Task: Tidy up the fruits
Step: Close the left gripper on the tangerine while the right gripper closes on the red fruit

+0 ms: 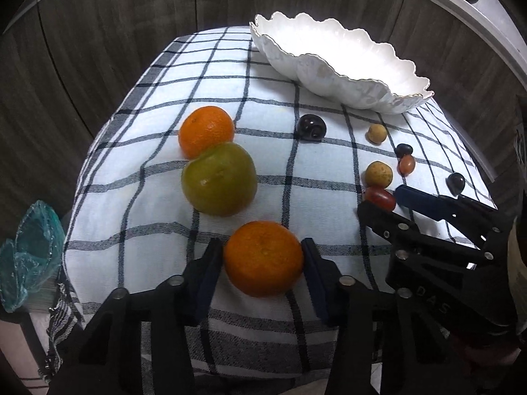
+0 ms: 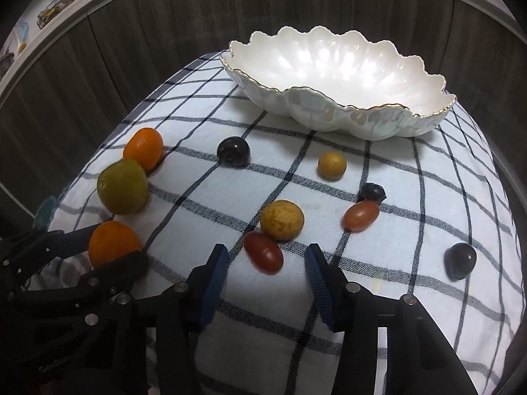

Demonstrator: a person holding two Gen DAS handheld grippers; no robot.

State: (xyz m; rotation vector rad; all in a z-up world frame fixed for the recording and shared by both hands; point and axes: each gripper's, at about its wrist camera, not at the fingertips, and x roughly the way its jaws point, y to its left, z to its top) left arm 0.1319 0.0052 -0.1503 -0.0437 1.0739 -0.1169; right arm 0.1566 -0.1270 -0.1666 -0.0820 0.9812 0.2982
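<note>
The left tongs are pinching the nearest orange, with a finger pressed against each side of it as it sits on the checked cloth over the tabletop. Just beyond their tips lies a green citrus fruit, and touching its far side is a second orange.

The right tongs stand spread over a red grape tomato, which lies between the fingers with a gap on both sides. Just past the tomato and touching it is a yellow-brown round fruit. Further ahead and to the right are another red tomato and a dark berry beside it. A second dark fruit sits off to the right of the right tongs, a smaller yellow fruit and a dark plum lie further ahead. The white scalloped bowl stands at the far edge of the cloth, well beyond both tongs, with no fruit in it.
</note>
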